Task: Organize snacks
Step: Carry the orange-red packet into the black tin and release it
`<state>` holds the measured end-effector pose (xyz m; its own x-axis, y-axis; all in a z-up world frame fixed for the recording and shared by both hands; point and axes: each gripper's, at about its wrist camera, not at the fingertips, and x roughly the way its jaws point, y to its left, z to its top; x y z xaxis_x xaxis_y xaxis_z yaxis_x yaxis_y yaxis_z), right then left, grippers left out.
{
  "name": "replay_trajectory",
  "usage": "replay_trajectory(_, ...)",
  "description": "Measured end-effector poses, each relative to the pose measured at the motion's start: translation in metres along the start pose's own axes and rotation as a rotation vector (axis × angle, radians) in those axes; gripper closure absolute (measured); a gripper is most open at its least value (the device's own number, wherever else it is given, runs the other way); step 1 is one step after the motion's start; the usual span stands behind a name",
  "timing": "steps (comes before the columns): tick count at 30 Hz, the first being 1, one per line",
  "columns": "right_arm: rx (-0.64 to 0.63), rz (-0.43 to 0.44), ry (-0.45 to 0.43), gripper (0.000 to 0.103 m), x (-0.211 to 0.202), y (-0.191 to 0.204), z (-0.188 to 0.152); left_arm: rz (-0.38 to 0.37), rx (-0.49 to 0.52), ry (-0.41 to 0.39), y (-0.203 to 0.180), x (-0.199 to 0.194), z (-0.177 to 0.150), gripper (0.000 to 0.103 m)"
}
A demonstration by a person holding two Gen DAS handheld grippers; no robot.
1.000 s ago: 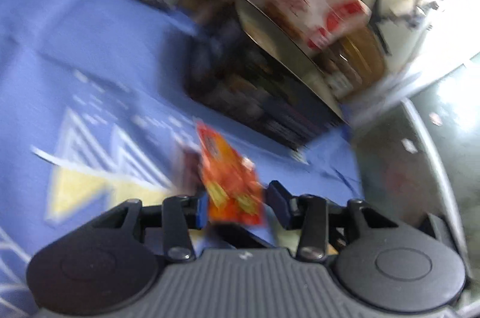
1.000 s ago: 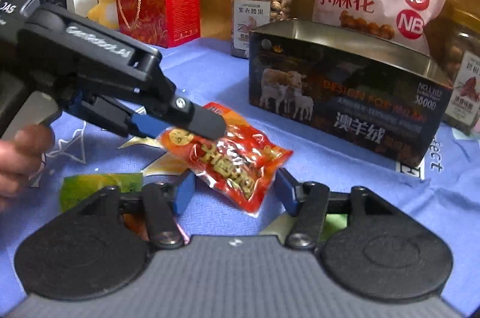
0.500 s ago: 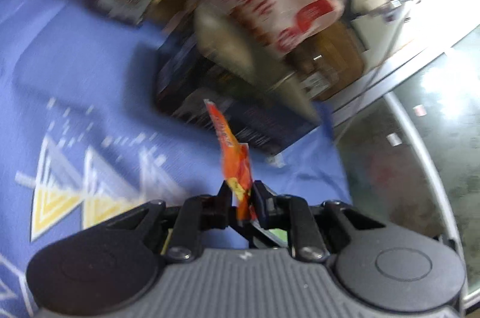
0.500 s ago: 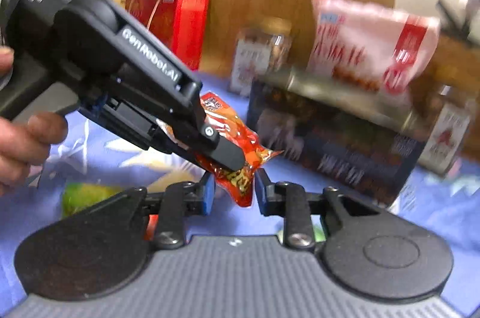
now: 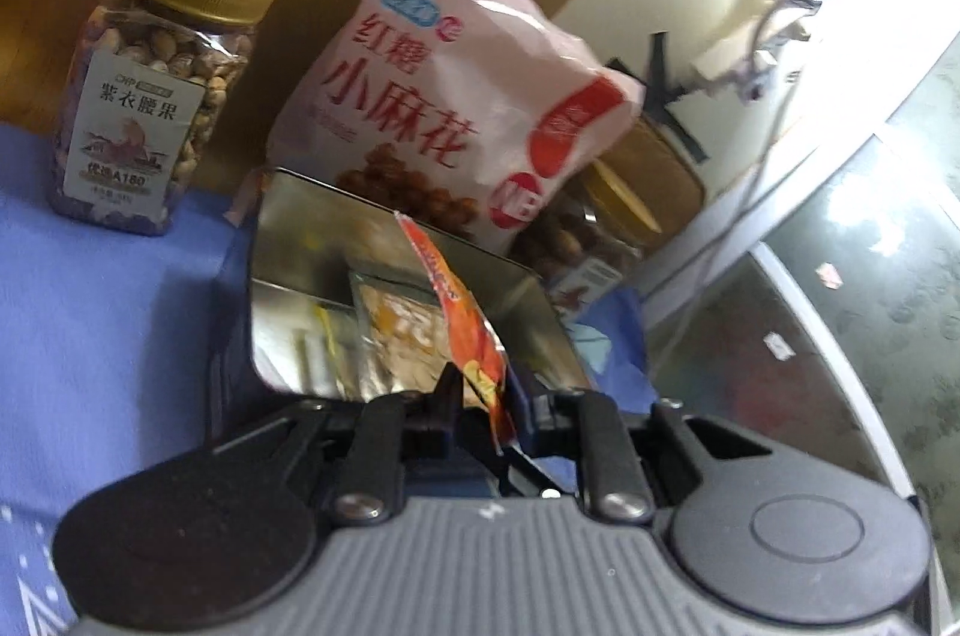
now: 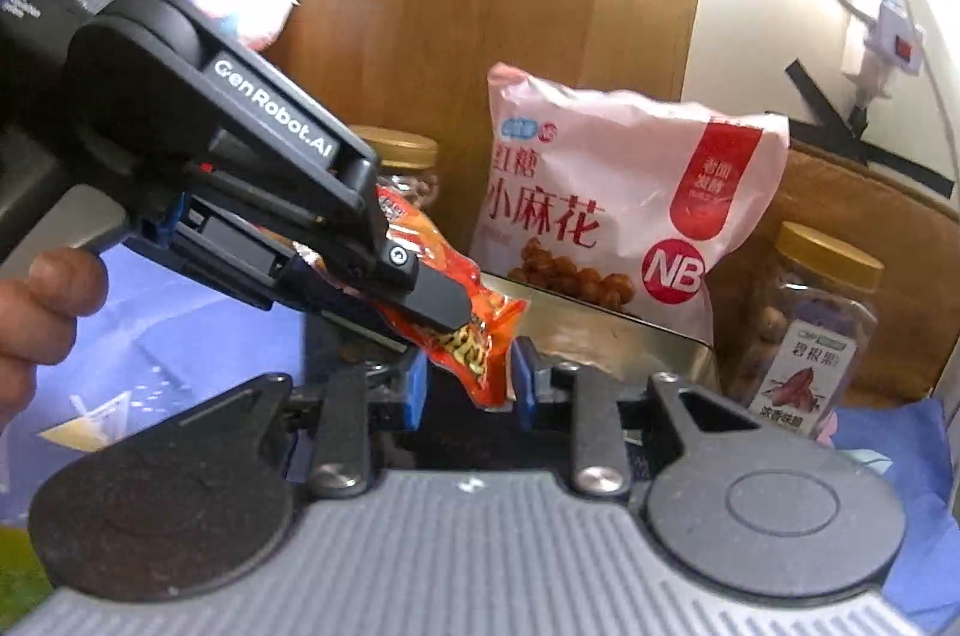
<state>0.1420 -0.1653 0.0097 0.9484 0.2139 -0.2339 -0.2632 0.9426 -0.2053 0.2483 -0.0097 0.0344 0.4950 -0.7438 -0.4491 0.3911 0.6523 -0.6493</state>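
Observation:
My left gripper [image 5: 483, 393] is shut on an orange-red snack packet [image 5: 456, 306] and holds it edge-on above the open metal tin [image 5: 288, 216], which has several packets inside. In the right wrist view the left gripper [image 6: 432, 306] reaches in from the left, clamping the same packet [image 6: 474, 336] over the tin [image 6: 600, 330]. My right gripper [image 6: 465, 387] is partly closed, with the packet's lower end hanging between its blue pads; whether they touch it is unclear.
A large pink snack bag [image 5: 468, 96] leans behind the tin. A gold-lidded nut jar [image 5: 156, 96] stands at left, another jar [image 6: 816, 324] at right. A blue cloth [image 5: 90, 324] covers the table, and a wooden wall stands behind.
The left gripper has closed on the orange-red packet, lifted it off the cloth and carried it over the open tin. The right gripper has risen with it and narrowed.

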Motion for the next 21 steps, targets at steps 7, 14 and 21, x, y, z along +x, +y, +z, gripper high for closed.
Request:
replay_trajectory(7,0.011,-0.033,-0.023,0.052,0.000,0.002,-0.006,0.176,0.071,-0.020,0.003,0.014,0.007,0.078)
replay_trajectory(14,0.126,-0.016,-0.042,0.052,-0.025,-0.024,-0.002,0.258,0.176,-0.049,-0.015,-0.005,0.001,0.053)
replay_trajectory(21,0.423,0.000,0.029,0.052,-0.069,-0.073,-0.033,0.221,0.183,-0.054,-0.024,-0.044,-0.029,0.053)
